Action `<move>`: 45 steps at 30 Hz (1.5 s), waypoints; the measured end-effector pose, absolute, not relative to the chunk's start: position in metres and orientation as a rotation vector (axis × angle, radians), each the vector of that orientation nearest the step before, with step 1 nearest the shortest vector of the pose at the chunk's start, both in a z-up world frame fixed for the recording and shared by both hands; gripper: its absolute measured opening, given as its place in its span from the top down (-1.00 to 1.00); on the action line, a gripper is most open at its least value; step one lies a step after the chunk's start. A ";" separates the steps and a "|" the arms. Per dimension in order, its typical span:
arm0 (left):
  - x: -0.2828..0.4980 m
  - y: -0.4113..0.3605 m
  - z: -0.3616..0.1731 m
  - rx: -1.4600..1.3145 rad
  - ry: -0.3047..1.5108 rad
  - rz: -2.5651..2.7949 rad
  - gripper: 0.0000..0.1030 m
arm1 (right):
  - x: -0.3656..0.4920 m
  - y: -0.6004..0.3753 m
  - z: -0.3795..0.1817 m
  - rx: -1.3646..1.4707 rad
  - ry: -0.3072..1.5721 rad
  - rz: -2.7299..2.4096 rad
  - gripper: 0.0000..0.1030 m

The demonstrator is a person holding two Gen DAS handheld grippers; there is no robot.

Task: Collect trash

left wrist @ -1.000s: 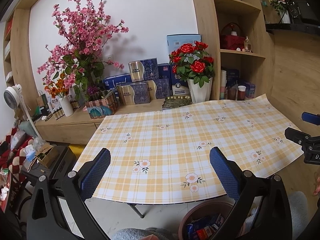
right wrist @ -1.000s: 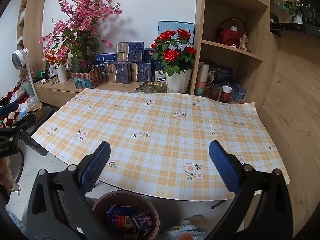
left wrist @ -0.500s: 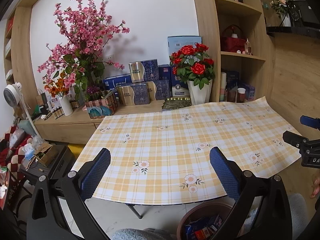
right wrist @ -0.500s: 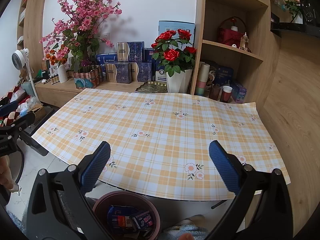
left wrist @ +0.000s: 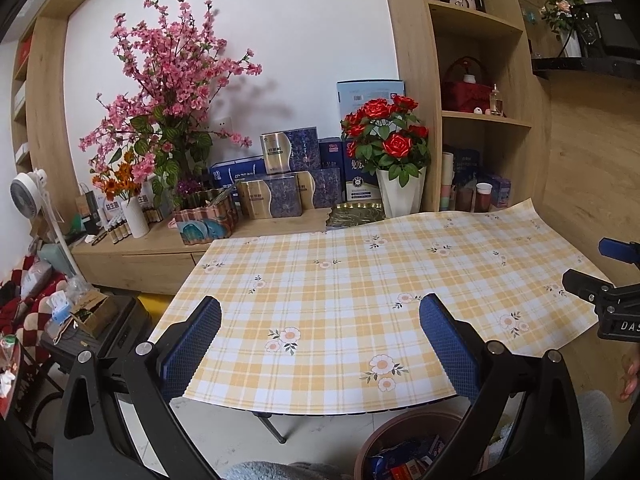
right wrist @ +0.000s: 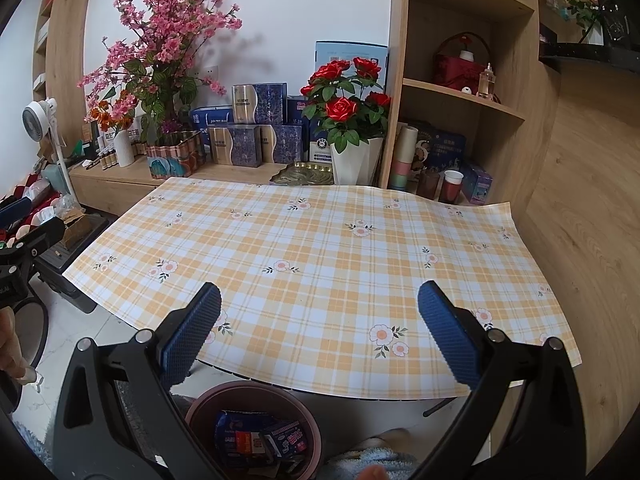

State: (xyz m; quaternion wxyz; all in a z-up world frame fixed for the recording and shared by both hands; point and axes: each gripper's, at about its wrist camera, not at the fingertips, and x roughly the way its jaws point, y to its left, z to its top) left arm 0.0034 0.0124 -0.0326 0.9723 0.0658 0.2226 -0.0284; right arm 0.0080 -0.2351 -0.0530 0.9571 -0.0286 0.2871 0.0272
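Observation:
A pinkish-brown trash bin [right wrist: 200,404] stands on the floor under the table's near edge, with several colourful wrappers [right wrist: 256,438] inside; it also shows in the left wrist view [left wrist: 384,436]. My left gripper [left wrist: 320,320] is open and empty, held above the near edge of the table. My right gripper [right wrist: 318,308] is open and empty, above the near edge too, over the bin. The right gripper shows at the right edge of the left wrist view [left wrist: 600,280]. No trash shows on the tablecloth.
The table carries a yellow plaid cloth [right wrist: 320,248] with flower prints. Behind it a wooden sideboard [left wrist: 152,248] holds flower pots, blue boxes and a green tray [right wrist: 302,174]. Shelves [right wrist: 460,92] stand at the right. A fan [left wrist: 28,192] and clutter stand at the left.
Both grippers have stayed open and nearly still; the left wrist view has shifted slightly, with the table sitting a little higher in frame.

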 end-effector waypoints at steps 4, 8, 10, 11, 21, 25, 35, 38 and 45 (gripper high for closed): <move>0.004 0.013 -0.033 0.124 0.453 -0.054 -0.88 | 0.008 -0.235 -0.053 -0.061 0.580 0.055 -0.89; 0.004 0.015 -0.033 0.116 0.456 -0.051 -0.88 | 0.008 -0.235 -0.053 -0.059 0.582 0.054 -0.89; 0.004 0.014 -0.033 0.117 0.456 -0.049 -0.88 | 0.008 -0.235 -0.053 -0.057 0.582 0.054 -0.89; 0.004 0.015 -0.033 0.117 0.456 -0.048 -0.88 | 0.008 -0.235 -0.053 -0.058 0.582 0.055 -0.89; 0.004 0.016 -0.033 0.117 0.459 -0.049 -0.88 | 0.007 -0.236 -0.054 -0.056 0.584 0.054 -0.89; 0.004 0.016 -0.033 0.114 0.462 -0.050 -0.88 | 0.007 -0.236 -0.054 -0.056 0.583 0.055 -0.89; 0.003 0.021 -0.031 0.060 0.479 -0.104 -0.89 | 0.006 -0.236 -0.053 -0.053 0.580 0.056 -0.89; 0.005 0.020 -0.030 0.050 0.514 -0.118 -0.89 | 0.003 -0.235 -0.053 -0.047 0.573 0.059 -0.89; 0.010 0.023 -0.032 0.024 0.525 -0.103 -0.89 | 0.001 -0.236 -0.049 -0.029 0.568 0.058 -0.89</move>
